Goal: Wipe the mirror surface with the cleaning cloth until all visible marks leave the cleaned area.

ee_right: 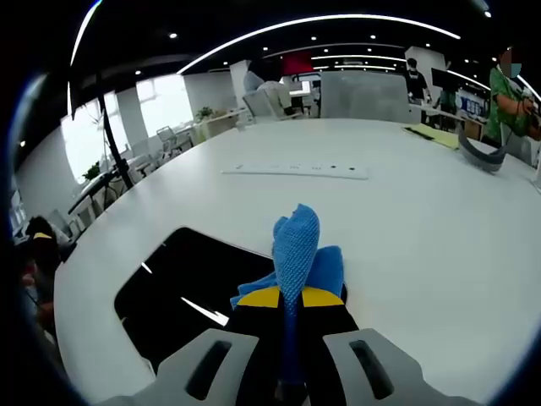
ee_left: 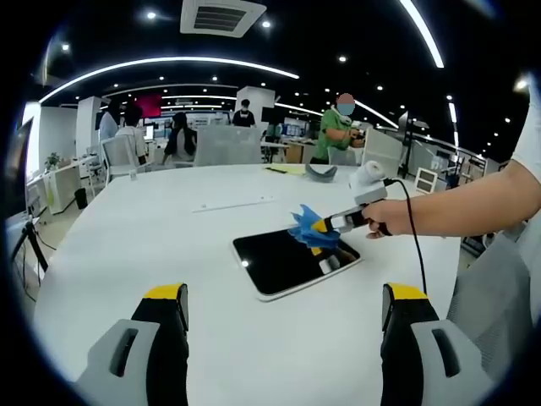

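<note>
So the mirror lies flat on the white worktop, and my right claw is clamped on the blue cloth, holding it at the mirror's right end. My left claw hangs wide, nothing in it, just short of the mirror's near edge.

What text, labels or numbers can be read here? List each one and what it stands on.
None can be read.
The mirror, the blue cleaning cloth and the white table show no writing.
The red panel far behind is too small and blurred to read.
</note>
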The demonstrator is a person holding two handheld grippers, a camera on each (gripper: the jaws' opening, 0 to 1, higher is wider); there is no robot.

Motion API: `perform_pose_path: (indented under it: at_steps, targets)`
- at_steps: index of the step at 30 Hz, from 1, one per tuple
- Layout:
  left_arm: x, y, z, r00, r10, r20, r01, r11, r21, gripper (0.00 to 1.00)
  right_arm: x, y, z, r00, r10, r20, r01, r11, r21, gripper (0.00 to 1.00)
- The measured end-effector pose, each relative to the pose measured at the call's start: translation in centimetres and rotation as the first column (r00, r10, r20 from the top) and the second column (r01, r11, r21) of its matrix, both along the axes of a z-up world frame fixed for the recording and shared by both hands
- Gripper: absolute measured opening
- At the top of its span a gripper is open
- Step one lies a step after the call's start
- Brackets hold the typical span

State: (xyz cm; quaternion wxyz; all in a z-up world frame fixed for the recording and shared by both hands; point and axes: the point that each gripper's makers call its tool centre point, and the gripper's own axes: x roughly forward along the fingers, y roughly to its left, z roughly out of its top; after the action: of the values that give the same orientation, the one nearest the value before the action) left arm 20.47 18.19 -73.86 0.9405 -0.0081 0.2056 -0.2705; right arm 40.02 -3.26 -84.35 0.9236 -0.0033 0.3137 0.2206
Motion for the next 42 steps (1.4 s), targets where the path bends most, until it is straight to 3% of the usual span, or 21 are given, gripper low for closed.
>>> perform_pose_path:
  at_steps: [33, 42]
  targets:
    - [-0.6, -0.9, 1.3, 0.999, -0.015, 0.036, 0.016, 1.0, -0.019, 0.96, -4.1, -1.1, 0.0, 1.0, 0.0, -0.014, 0.0, 1.0, -0.006, 0.02]
    - [-1.0, -0.9, 1.4, 0.999, -0.013, 0.042, 0.014, 1.0, -0.021, 0.96, -4.4, -1.1, 0.0, 1.0, -0.004, -0.012, 0.004, 1.0, -0.011, 0.01]
